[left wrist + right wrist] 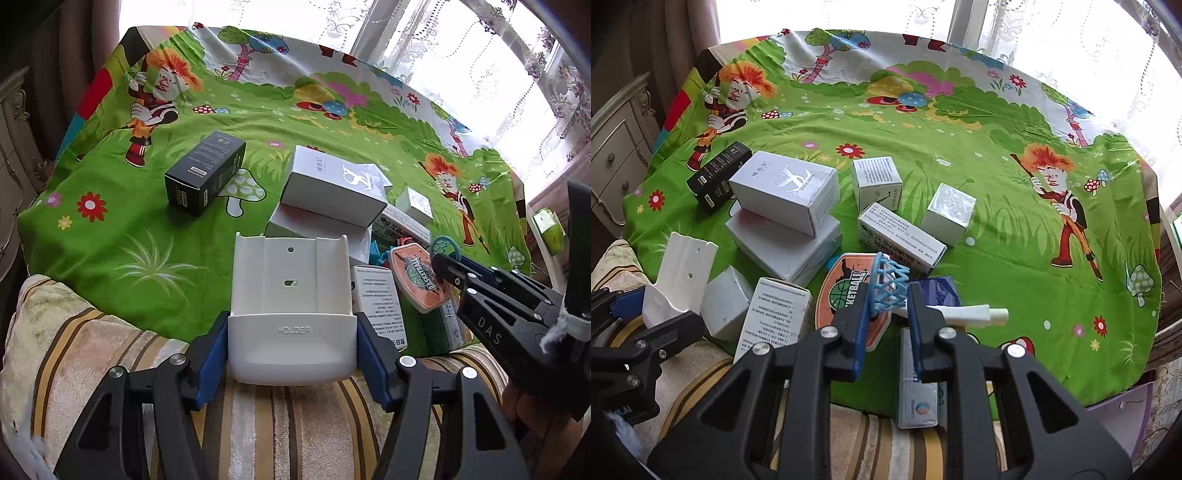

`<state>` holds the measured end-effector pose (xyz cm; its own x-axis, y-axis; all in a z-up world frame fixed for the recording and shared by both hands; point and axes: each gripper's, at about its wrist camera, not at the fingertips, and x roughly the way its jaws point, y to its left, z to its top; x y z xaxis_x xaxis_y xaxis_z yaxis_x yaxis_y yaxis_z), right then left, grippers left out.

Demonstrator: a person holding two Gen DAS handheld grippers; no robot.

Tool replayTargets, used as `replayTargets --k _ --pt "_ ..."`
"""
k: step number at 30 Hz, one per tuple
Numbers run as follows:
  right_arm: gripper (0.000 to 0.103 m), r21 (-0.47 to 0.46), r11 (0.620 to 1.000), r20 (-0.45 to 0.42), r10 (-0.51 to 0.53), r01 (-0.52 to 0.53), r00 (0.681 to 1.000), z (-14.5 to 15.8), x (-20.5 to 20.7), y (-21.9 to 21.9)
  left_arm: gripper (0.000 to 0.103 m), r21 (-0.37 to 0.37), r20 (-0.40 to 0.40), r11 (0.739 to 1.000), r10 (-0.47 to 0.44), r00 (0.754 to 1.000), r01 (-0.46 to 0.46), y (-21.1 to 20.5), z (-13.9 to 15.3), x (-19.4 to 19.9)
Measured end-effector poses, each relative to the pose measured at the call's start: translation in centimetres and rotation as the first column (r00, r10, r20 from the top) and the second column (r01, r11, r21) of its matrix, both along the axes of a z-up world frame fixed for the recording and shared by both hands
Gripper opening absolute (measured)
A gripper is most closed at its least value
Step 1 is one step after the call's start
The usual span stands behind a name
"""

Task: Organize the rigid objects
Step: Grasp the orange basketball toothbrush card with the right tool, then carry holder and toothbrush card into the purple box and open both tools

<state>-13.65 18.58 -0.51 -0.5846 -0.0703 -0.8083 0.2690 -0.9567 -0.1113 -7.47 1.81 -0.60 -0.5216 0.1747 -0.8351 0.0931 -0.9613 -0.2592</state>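
My left gripper (pixel 291 339) is shut on a white plastic holder (pixel 291 295) marked HOLDER, gripped at its base and held upright over the striped cushion; it also shows in the right wrist view (pixel 679 280). My right gripper (pixel 886 295) is shut on the blue net hoop (pixel 890 282) of a toy basketball backboard (pixel 846 291); the orange board hangs to the left of the fingers. In the left wrist view the backboard (pixel 417 277) and right gripper (pixel 448 271) are at the right. Several boxes lie around them.
Two stacked white boxes (pixel 783 206) and a black box (pixel 718 177) lie left of centre. Smaller white boxes (pixel 877 181) (pixel 947 214) (pixel 899 240) sit mid-cloth. A white tube (pixel 975 314) and a blue box (pixel 936 291) lie by the right gripper. The green cartoon cloth (pixel 1015 240) covers the surface; the striped cushion (pixel 92 350) is in front.
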Motion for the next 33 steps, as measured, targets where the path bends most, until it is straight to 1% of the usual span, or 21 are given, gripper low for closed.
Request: replayTargets --k 5,16,25,33 --pt "0.02 -0.022 1.0 -0.033 -0.02 0.019 0.999 0.7 1.1 0.9 0.064 -0.001 -0.025 1.0 -0.004 1.0 0.004 0.2 0.6 0.4" --pt "0.02 -0.088 0.992 -0.104 -0.095 0.086 0.99 2.9 4.7 4.6 0.064 0.001 -0.063 0.998 -0.066 0.996 0.066 2.4 2.1 2.1" --pt "0.02 -0.149 0.975 -0.097 -0.18 0.164 0.979 3.7 8.5 9.5 0.064 0.007 -0.071 0.987 -0.157 0.985 0.158 6.0 3.0 3.5" --pt "0.02 -0.182 0.945 -0.082 -0.289 0.271 0.954 4.0 12.2 15.6 0.064 0.009 -0.075 0.963 -0.268 0.96 0.27 10.3 3.5 4.5"
